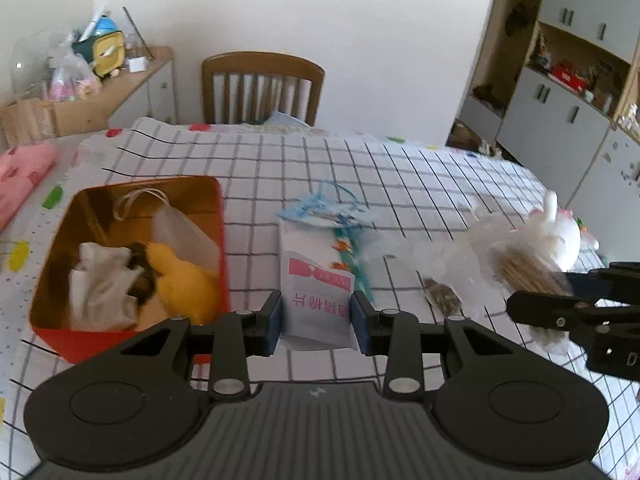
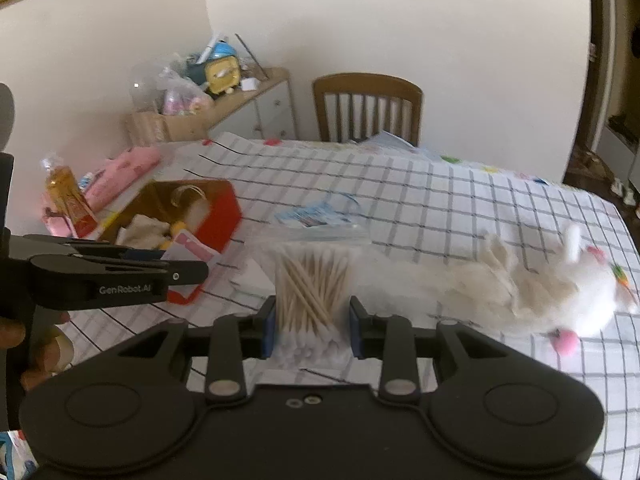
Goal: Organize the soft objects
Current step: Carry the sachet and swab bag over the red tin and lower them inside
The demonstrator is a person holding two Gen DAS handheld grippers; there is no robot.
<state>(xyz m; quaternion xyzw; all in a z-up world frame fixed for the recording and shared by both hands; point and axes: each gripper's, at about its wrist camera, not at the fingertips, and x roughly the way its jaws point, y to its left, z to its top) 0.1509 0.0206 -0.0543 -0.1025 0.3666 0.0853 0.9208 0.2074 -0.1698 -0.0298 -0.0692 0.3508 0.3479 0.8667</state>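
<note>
The left gripper (image 1: 317,322) is clamped on a white packet (image 1: 316,300) with a pink label, its blue pads pressing the packet's two sides. The packet hangs above the checked tablecloth (image 1: 400,184), just right of the red tin (image 1: 132,256). The tin stands open on the left of the table and holds a yellow plush (image 1: 184,280), a white cloth (image 1: 104,280) and a clear bag (image 1: 184,232). A blue-printed pouch (image 1: 324,212) lies on the cloth just beyond the packet.

The right gripper (image 2: 312,326) is clamped on a clear bag of cotton swabs (image 2: 310,284); the wooden sticks fan out past the pads toward the far side. To its right a white plush toy (image 2: 540,292) lies on the cloth, its pink nose toward the near edge. In the right wrist view the left gripper shows at the left edge, near the tin, with fingers of a hand (image 2: 12,332) behind it.

A wooden chair (image 1: 262,88) stands at the table's far side, and a cluttered sideboard (image 1: 132,76) stands against the wall on the left.
</note>
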